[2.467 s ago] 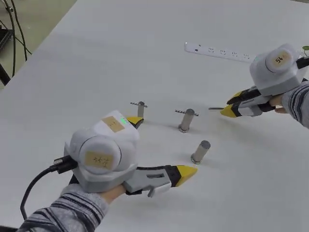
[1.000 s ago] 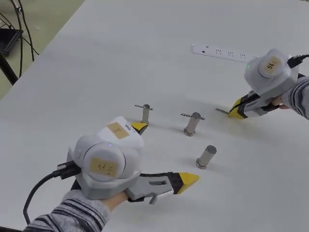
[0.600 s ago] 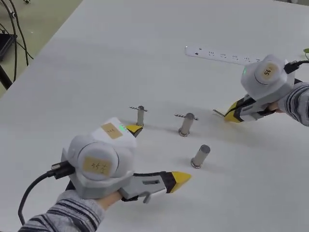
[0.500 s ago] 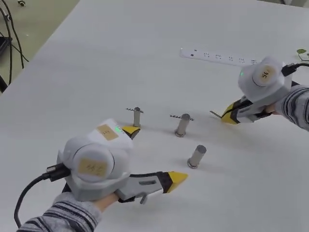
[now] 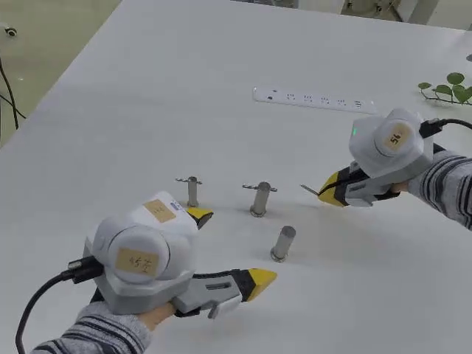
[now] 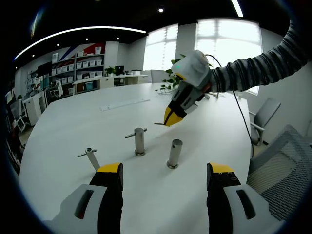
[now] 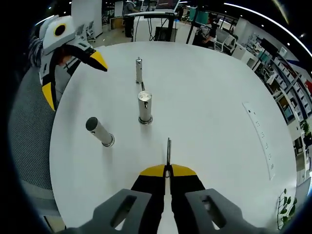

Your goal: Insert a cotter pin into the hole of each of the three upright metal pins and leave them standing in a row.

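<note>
Three upright metal pins stand on the white table. The far-left pin [image 5: 192, 191] and the middle pin [image 5: 259, 199] each carry a cotter pin through the top. The nearer pin [image 5: 283, 243] has a bare top. My right gripper [image 5: 330, 194] is shut on a thin cotter pin [image 5: 310, 190], low over the table to the right of the middle pin. In the right gripper view that cotter pin [image 7: 168, 146] sticks forward toward the middle pin [image 7: 145, 106]. My left gripper [image 5: 231, 246] is open, left of the nearer pin, with nothing between its fingers [image 6: 110, 168].
A white power strip [image 5: 313, 99] lies at the back of the table. A small green plant [image 5: 446, 87] is at the far right edge. A black cable [image 5: 37, 310] trails from the left gripper. The table's left edge drops off to the floor.
The head camera has shifted. My right gripper tipped down closer to the table, still holding the cotter pin. The left gripper and the three pins stayed put.
</note>
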The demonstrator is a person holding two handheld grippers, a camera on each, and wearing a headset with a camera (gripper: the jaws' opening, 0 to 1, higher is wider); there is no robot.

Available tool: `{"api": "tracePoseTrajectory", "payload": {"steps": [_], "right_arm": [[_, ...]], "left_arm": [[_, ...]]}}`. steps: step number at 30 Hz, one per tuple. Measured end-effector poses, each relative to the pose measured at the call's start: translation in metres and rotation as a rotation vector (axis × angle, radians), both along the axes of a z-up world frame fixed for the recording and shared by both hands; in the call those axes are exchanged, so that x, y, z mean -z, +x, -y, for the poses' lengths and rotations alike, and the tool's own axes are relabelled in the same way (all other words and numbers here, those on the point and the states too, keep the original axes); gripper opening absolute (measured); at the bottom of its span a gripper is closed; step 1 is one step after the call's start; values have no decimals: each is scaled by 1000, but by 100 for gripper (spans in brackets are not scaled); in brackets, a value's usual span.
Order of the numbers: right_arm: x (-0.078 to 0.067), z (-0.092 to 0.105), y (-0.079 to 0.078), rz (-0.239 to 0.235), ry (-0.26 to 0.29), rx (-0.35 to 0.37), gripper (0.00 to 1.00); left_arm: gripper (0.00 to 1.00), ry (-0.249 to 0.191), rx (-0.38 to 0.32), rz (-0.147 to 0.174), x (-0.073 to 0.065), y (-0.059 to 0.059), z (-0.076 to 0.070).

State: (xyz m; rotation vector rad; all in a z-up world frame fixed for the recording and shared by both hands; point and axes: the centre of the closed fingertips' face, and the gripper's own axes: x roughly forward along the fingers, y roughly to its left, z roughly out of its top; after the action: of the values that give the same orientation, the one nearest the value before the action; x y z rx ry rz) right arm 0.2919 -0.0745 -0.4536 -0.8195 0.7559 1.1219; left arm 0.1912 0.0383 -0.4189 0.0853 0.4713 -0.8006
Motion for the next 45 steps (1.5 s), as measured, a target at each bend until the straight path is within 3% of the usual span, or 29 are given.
{"api": "tracePoseTrajectory", "payload": {"steps": [10,22,26,33,36,45], "right_arm": [[-21,-10,-29,74,11,-96,0],[-32,-23,-62,146,22,-217,0],[-35,-28,-72,163,20,-255,0],[-44,-41,-92,191,42,-317,0],[-47,-47,-100,201,53,-338,0],[-59,-60,-118,227,76,-383,0]], "left_arm": [[60,-10,19,1,-12,0,4],[46,-118,7,-62,-26,-2,14],[41,-127,13,-75,-28,-4,18],[33,-184,8,-139,-30,-10,25],[31,-203,2,-152,-31,-11,26],[20,-307,-30,-224,-35,-16,31]]}}
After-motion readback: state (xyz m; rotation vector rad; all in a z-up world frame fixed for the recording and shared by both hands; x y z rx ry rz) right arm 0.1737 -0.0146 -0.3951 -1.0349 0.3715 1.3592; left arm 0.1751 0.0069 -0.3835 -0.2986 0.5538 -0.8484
